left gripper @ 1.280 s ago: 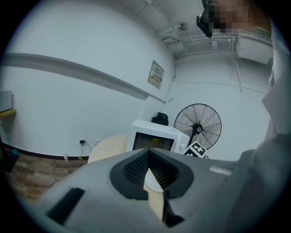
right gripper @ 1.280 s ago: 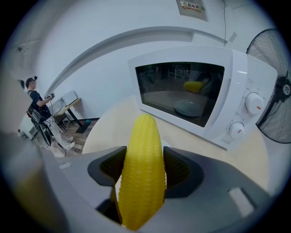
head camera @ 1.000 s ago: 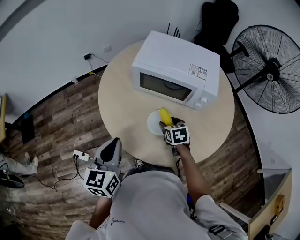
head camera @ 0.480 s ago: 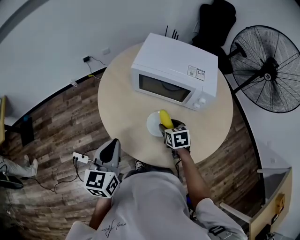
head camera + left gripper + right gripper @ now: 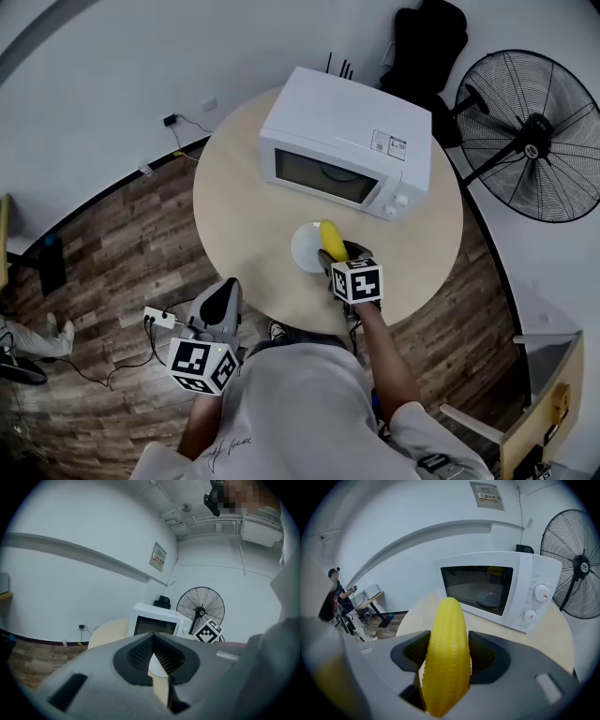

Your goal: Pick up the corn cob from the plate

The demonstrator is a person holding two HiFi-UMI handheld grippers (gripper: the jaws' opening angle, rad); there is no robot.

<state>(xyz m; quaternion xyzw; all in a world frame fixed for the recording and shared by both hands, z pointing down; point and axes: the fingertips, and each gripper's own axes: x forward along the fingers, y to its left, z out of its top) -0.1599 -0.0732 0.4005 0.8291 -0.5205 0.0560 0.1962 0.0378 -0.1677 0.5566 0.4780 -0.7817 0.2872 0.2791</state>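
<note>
The yellow corn cob (image 5: pixel 447 653) stands lengthwise between the jaws of my right gripper (image 5: pixel 447 639), which is shut on it, its tip pointing toward the microwave. In the head view the cob (image 5: pixel 330 236) hangs over the right side of the white plate (image 5: pixel 304 249) on the round table, with the right gripper (image 5: pixel 336 253) behind it. My left gripper (image 5: pixel 225 289) hangs off the table's near edge, above the floor. Its pads meet at the tips in the left gripper view (image 5: pixel 152 637), with nothing between them.
A white microwave (image 5: pixel 347 141) with its door shut stands at the back of the beige round table (image 5: pixel 244 206). A black floor fan (image 5: pixel 539 136) is to the right. A power strip (image 5: pixel 159 314) lies on the wooden floor by the left gripper.
My right gripper has risen slightly and drawn back a little toward me with the cob held in it. The left gripper has stayed put.
</note>
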